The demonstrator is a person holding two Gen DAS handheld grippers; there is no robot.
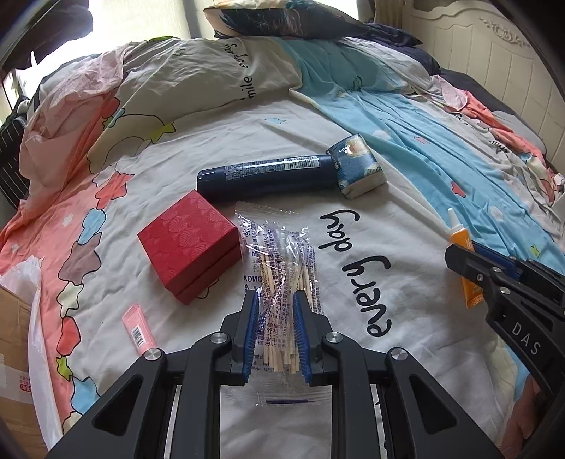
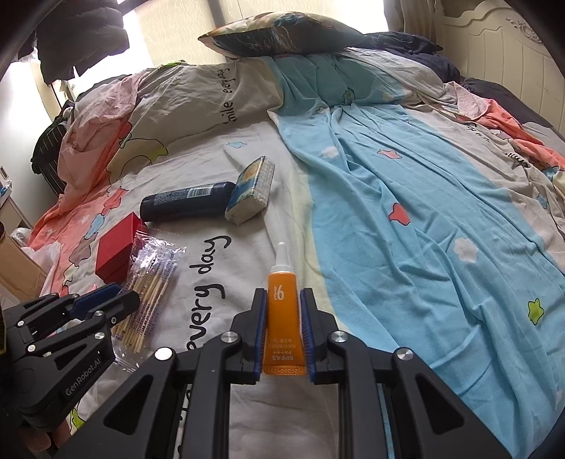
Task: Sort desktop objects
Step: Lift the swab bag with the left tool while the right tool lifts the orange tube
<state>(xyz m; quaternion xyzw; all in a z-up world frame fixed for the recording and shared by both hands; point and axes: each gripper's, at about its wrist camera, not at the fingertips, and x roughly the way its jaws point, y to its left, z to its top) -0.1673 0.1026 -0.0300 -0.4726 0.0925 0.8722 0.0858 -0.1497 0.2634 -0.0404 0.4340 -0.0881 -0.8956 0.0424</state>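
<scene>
My left gripper (image 1: 276, 300) is shut on a clear bag of wooden sticks (image 1: 279, 254) that lies on the bedspread. A red box (image 1: 189, 243) sits just left of the bag. Beyond them lies a dark blue bottle (image 1: 265, 176), with a tissue pack (image 1: 358, 169) at its right end. A small pink tube (image 1: 138, 328) lies near the left edge. In the right wrist view, my right gripper (image 2: 282, 296) is shut on an orange tube (image 2: 282, 325) with a white cap pointing away. The left gripper (image 2: 120, 296) and the stick bag (image 2: 152, 282) show at the left.
Everything rests on a rumpled cartoon-print quilt (image 2: 406, 229) on a bed. A cardboard box (image 1: 14, 328) and a white plastic bag (image 1: 21, 279) stand off the left edge. A dark pillow (image 1: 300, 17) lies at the far end, and a white headboard (image 1: 494, 46) is on the right.
</scene>
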